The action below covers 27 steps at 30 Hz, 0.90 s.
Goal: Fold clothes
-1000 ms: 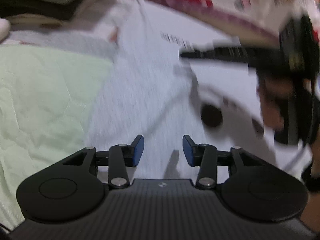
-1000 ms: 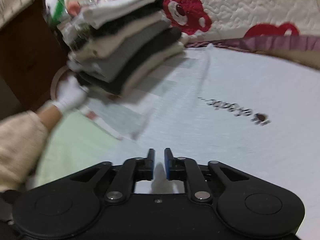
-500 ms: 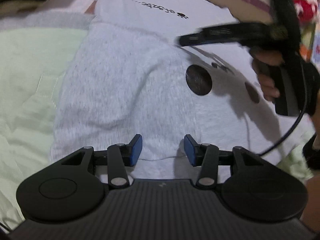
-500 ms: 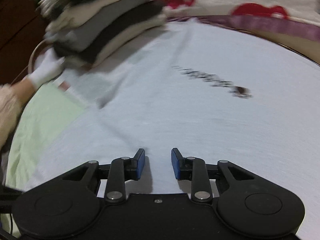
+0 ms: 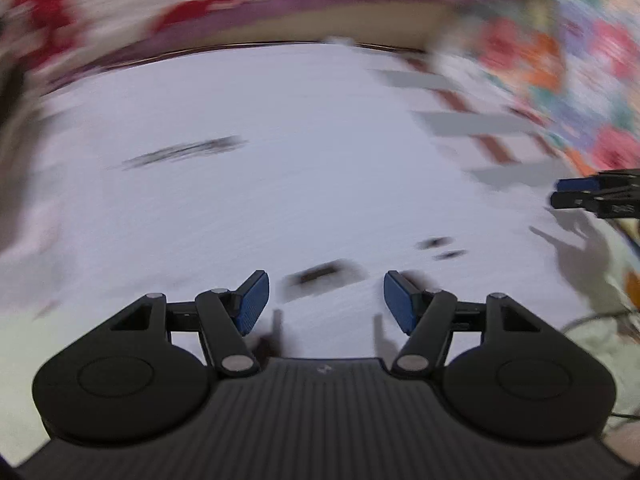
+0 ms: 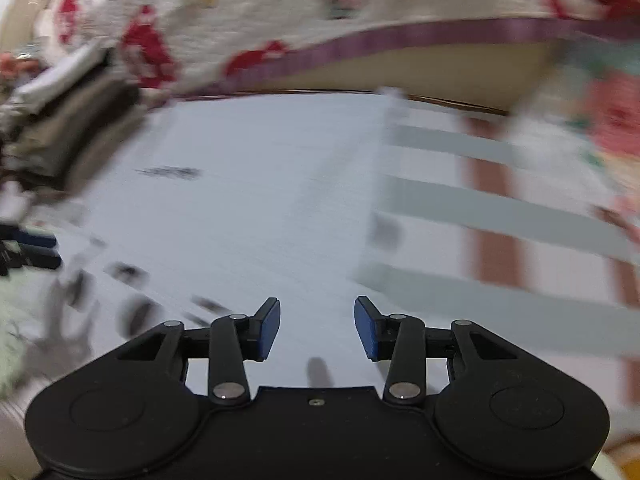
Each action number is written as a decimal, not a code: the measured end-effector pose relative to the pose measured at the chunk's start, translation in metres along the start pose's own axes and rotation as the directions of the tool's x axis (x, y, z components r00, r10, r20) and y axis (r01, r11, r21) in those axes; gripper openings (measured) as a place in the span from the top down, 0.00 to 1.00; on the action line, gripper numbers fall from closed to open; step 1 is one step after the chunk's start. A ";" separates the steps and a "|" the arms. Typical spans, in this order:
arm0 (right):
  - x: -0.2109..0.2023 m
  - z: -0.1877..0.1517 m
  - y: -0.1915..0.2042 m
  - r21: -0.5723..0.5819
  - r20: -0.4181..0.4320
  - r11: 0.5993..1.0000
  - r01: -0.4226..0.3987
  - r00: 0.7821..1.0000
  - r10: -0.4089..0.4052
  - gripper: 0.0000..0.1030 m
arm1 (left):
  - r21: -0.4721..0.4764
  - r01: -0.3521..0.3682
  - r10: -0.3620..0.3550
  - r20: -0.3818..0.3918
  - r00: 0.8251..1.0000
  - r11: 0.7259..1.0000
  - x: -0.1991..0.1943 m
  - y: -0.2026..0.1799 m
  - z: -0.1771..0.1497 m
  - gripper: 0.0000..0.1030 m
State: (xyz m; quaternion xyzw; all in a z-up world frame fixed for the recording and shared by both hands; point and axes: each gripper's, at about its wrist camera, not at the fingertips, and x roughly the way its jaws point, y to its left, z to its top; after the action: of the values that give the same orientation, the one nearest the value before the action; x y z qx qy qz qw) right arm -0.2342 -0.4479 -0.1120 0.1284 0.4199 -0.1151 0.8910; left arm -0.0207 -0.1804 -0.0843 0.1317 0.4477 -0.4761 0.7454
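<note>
Both views are heavily motion-blurred. The left gripper (image 5: pixel 325 300) has its blue pads spread wide with nothing between them; it hovers low over the white garment (image 5: pixel 260 200). The right gripper (image 6: pixel 316 330) is likewise spread, empty, above the same garment (image 6: pixel 248 208).

The white garment lies flat across the bed, filling the centre of both views. A dark line of print (image 5: pixel 184 152) and some dark blotches (image 5: pixel 320 274) show on it, unreadable in the blur. To its right lies a sheet with grey and reddish stripes (image 6: pixel 500 208).

No container is visible. The nearest thing to one is a stack of folded clothes (image 6: pixel 68 128) at the left edge of the right wrist view, just beside the garment. A red-patterned quilt (image 6: pixel 280 12) with a purple border runs behind the garment.
</note>
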 end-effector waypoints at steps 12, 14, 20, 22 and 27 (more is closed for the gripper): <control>-0.028 -0.105 -0.115 0.623 0.087 0.761 -0.183 0.982 0.165 0.50 | 0.099 0.310 -0.298 -0.124 0.947 0.946 0.080 -0.099 0.014 0.41; -0.021 -0.110 -0.107 0.589 0.079 0.782 -0.204 0.978 0.195 0.50 | 0.107 0.349 -0.333 -0.141 0.932 0.931 0.090 -0.113 0.014 0.41; -0.013 -0.122 -0.100 0.588 0.247 0.758 -0.282 0.955 0.164 0.54 | 0.246 0.262 -0.230 -0.152 0.961 0.933 0.109 -0.134 0.014 0.41; -0.010 -0.119 -0.093 0.551 0.301 0.762 -0.340 0.933 0.199 0.92 | 0.209 0.300 -0.269 -0.166 0.949 0.931 0.107 -0.130 0.011 0.42; -0.014 -0.110 -0.073 0.481 0.169 0.847 -0.227 0.972 0.164 0.88 | 0.275 0.320 -0.285 -0.161 0.945 0.907 0.092 -0.135 0.003 0.64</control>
State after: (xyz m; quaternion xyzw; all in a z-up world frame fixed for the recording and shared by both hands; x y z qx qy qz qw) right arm -0.3448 -0.4790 -0.1781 0.3882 0.3057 -0.1356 0.8588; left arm -0.1169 -0.3060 -0.1244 0.1986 0.4288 -0.6394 0.6065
